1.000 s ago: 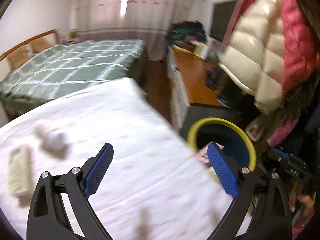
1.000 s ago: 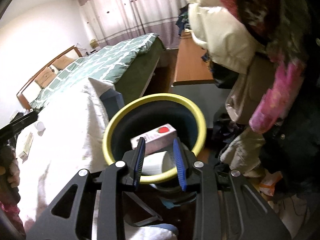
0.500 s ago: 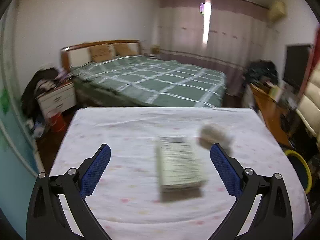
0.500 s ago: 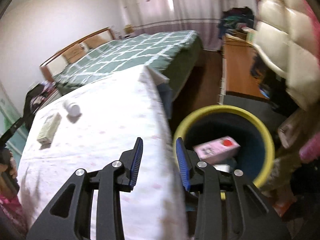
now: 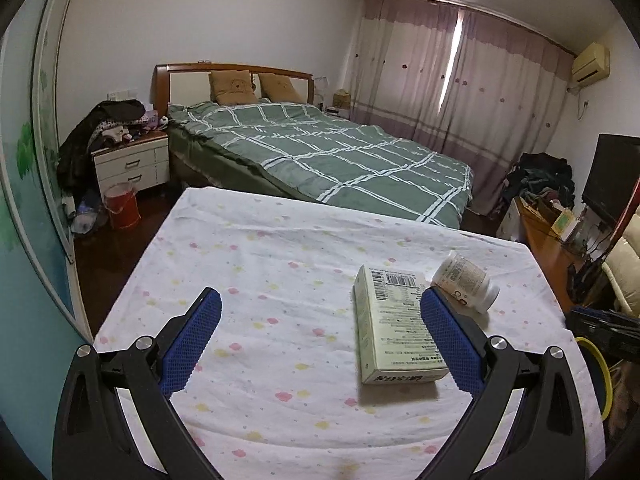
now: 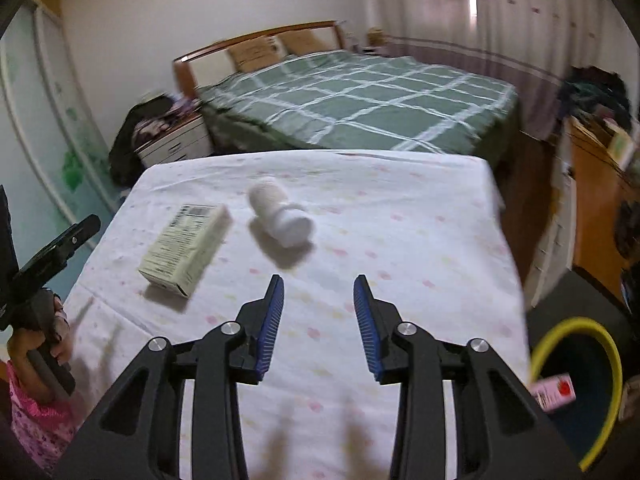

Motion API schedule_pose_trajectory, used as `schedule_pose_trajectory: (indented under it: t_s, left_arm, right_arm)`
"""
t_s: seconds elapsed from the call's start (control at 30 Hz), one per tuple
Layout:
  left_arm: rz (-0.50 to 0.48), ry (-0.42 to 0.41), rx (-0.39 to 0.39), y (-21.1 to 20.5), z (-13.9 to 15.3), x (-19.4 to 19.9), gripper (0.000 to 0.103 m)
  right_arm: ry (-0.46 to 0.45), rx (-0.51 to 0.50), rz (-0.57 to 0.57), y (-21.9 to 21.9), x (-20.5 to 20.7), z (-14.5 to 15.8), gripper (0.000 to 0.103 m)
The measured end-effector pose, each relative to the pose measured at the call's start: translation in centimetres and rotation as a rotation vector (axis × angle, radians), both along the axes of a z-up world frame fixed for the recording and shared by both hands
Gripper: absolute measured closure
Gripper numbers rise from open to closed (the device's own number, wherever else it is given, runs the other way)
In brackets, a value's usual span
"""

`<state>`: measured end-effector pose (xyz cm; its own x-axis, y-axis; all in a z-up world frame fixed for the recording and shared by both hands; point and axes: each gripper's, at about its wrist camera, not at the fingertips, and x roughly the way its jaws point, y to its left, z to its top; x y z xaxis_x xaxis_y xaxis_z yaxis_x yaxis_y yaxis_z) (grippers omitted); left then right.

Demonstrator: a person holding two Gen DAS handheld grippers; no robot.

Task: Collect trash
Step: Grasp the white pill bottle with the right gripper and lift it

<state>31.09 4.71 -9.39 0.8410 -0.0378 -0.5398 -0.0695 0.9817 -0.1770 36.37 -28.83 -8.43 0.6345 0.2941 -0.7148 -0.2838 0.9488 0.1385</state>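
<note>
A pale green box [image 5: 394, 328] lies on the white spotted tablecloth [image 5: 280, 280], just left of my left gripper's right finger. A white bottle [image 5: 466, 280] lies on its side beyond it. My left gripper [image 5: 318, 334] is open and empty above the table. In the right wrist view the box [image 6: 186, 242] and bottle [image 6: 280, 216] lie ahead to the left of my right gripper [image 6: 319, 320], which is open and empty. The yellow-rimmed bin [image 6: 580, 392] stands at the table's right side with a pink carton [image 6: 554, 392] inside.
A green checked bed [image 5: 340, 156] stands beyond the table. A white nightstand [image 5: 132, 166] and a red bucket [image 5: 122, 206] are at the far left. A wooden desk [image 6: 596, 208] with clutter runs along the right wall. The left gripper's handle [image 6: 44, 280] shows at the right view's left edge.
Both grippers have swung left from the bin to face the table. The right gripper's jaws have opened wider. The box and bottle now sit closer to the left gripper's right finger.
</note>
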Motion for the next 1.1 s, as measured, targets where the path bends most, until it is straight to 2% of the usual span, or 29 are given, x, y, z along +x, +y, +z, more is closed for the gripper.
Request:
schedule_pose_trajectory:
  t_s: [0.1,0.2,0.23,0.33,0.5,0.8,0.97,1.1]
  left_arm:
    - [-0.002,0.013,-0.009,0.1,-0.2,0.1,0.005]
    - [-0.005,0.019,-0.023,0.2,-0.3,0.2,0.005]
    - [-0.006,0.021,-0.025,0.2,-0.3,0.2,0.005]
    - [-0.017,0.030,-0.027,-0.1,-0.5,0.3,0.005]
    - [-0.034,0.038,-0.019,-0.7,-0.8,0.5,0.005]
    - [-0.044,0.050,-0.021,-1.1,-1.2,0.6,0.005]
    - [-0.043,0.054,-0.024,-1.1,-1.4,0.8,0.005]
    - [-0.042,0.061,-0.020,-1.2,-1.5,0.8,0.005]
  right_arm:
    - [-0.005,-0.030,0.057,1.9,2.1,-0.5,0.052]
    - [0.033,-0.025,0.103,3.1,4.4,-1.3,0.050]
    - [0.040,-0.031,0.116,3.5,5.3,-1.5,0.046]
    - [0.028,-0.079,0.135,4.6,7.5,-2.1,0.039]
    - [0.042,-0.104,0.170,6.2,10.8,-3.5,0.034]
    - [0.096,-0.131,0.194,8.7,13.2,-5.8,0.034]
    - [0.118,-0.138,0.183,8.8,13.0,-6.6,0.054]
    - [0.125,-0.122,0.155,8.1,12.0,-6.8,0.057]
